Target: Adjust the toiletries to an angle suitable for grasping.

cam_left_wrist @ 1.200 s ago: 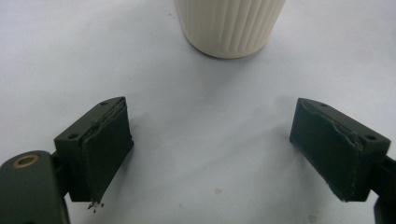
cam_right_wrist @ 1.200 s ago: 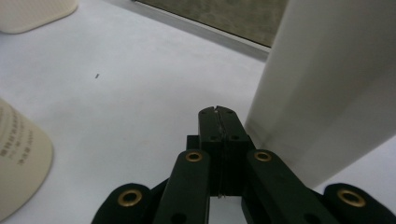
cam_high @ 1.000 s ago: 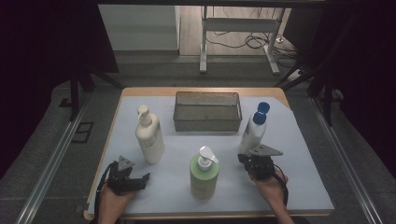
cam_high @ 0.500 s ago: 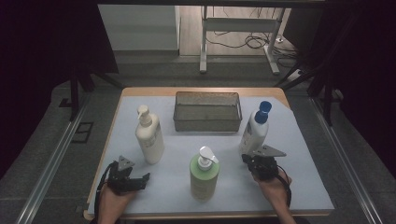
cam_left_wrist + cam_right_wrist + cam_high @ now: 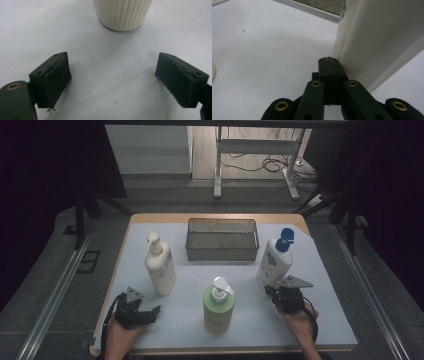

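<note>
Three pump bottles stand on the white table sheet. A cream ribbed bottle (image 5: 159, 265) is at the left; its base (image 5: 123, 13) shows just ahead of my left gripper (image 5: 112, 80), which is open and empty. My left gripper (image 5: 145, 312) rests near the front left edge. A green bottle (image 5: 218, 305) stands front centre. A white bottle with a blue cap (image 5: 275, 260) stands at the right. My right gripper (image 5: 272, 292) lies at its foot, jaws shut together with nothing between them; in the right gripper view its tips (image 5: 328, 60) sit next to the white bottle's wall (image 5: 382, 37).
A grey wire mesh basket (image 5: 190, 240) sits at the back centre of the table. The wooden table edge (image 5: 220, 351) runs along the front. Metal rails flank the table, and a frame with cables stands on the floor behind.
My right gripper has shifted slightly toward the foot of the white bottle. The left gripper and the bottles have stayed where they were.
</note>
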`<state>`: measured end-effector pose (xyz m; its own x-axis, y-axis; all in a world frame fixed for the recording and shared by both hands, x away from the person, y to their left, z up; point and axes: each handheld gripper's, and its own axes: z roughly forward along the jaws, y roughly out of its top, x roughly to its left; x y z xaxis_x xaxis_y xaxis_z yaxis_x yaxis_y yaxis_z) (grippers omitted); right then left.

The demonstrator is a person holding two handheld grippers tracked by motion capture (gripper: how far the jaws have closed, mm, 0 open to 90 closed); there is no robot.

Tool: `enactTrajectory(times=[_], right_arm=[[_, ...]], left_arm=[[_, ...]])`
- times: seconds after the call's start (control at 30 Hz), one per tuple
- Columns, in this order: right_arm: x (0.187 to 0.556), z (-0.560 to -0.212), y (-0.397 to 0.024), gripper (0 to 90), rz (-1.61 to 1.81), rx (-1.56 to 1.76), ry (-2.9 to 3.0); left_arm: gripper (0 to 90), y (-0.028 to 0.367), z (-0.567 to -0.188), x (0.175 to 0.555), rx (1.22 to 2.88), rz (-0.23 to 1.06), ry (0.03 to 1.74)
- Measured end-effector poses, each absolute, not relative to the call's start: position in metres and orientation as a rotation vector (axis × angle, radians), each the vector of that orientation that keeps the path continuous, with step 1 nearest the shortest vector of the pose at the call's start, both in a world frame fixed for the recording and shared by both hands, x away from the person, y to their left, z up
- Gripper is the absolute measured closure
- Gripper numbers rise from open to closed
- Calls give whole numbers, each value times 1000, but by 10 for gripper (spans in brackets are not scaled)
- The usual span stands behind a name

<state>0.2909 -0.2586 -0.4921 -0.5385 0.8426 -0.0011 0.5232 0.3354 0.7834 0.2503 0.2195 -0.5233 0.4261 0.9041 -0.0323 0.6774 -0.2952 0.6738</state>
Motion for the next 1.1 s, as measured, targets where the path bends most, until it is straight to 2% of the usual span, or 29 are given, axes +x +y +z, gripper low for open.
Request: enactTrajectory(times=[0.47,1.1], right_arm=[[289,-490,-266,881,1060,1181,2226],[262,-462,-287,604,1119,1171,2226]], left_arm=[[122,220,-523,250,2068,477,1330],[122,219,-523,250,2068,479,1329]])
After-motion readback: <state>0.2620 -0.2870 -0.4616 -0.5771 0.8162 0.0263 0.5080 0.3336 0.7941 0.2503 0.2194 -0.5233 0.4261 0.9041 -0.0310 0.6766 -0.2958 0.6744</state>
